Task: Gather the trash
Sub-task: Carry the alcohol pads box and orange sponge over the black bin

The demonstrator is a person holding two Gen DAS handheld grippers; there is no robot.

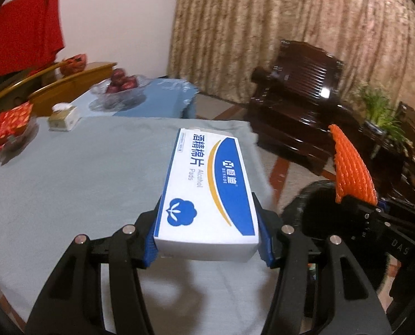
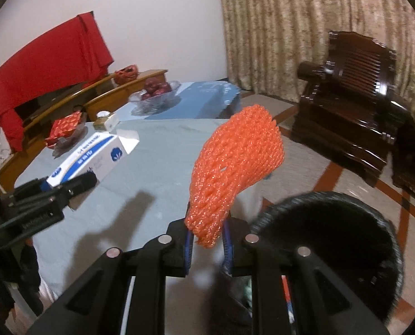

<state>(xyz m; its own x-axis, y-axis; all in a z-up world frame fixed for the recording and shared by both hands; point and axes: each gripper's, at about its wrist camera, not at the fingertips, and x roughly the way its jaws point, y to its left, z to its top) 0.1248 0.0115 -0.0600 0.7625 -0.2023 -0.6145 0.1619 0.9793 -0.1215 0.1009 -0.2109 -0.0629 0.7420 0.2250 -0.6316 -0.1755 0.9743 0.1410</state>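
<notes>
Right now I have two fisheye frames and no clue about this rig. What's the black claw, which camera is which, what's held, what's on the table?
No robot: a person carries a hand-held gripper in each hand, each with a camera looking along its fingers. The left view shows the left hand-held gripper shut on a white and blue alcohol pads box. The right view shows the right hand-held gripper pinching an orange foam net beside a black bin. On the grey-clothed table: a tissue box and a red packet; farther back, a glass bowl of red fruit.
</notes>
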